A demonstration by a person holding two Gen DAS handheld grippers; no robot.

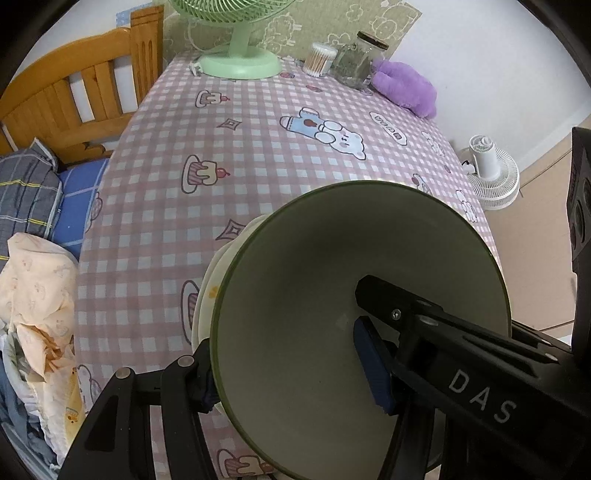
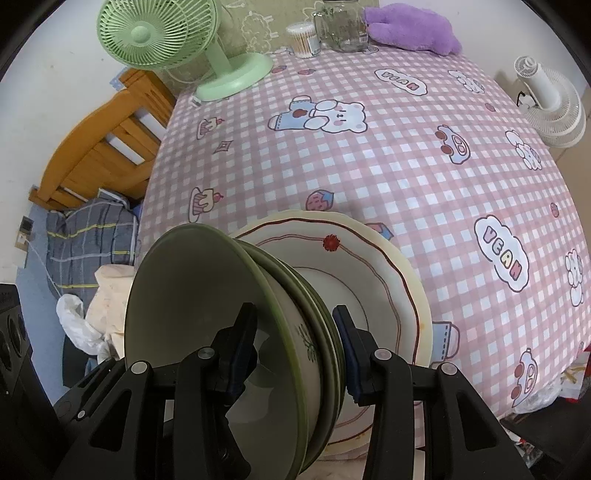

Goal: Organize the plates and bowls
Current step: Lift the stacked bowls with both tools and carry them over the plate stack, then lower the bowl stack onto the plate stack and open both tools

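- Green-rimmed bowls (image 2: 207, 314) fill the near edge of the table, nested together and tipped up on edge, with a cream plate (image 2: 373, 280) edged in a brown line and a red flower behind them.
- From the right wrist view, the right gripper (image 2: 295, 350) is clamped across the nested bowls: 1 blue-padded finger sits inside the front bowl and the other presses the outside of the stack.
- From the left wrist view, the left gripper (image 1: 291, 365) pinches the rim of the front bowl (image 1: 332, 295), 1 pad inside the bowl and 1 outside its wall, with a pale dish edge showing just behind.
- Pink checked tablecloth (image 2: 369, 166) with cartoon bears and cupcakes covers the table; the stretch beyond the dishes holds nothing until the far end.
- At the far end stand a green desk fan (image 2: 162, 33), a tub of cotton swabs (image 2: 303, 38), a glass jar (image 2: 341, 26) and a purple plush (image 2: 410, 27), all well apart from the dishes.
- Off the right side a white fan (image 2: 550, 103) sits below table level.
- To the left are a wooden bed frame (image 1: 74, 92), a grey plaid pillow (image 1: 26, 192) and rumpled bedding (image 1: 37, 295), close beside the table edge.
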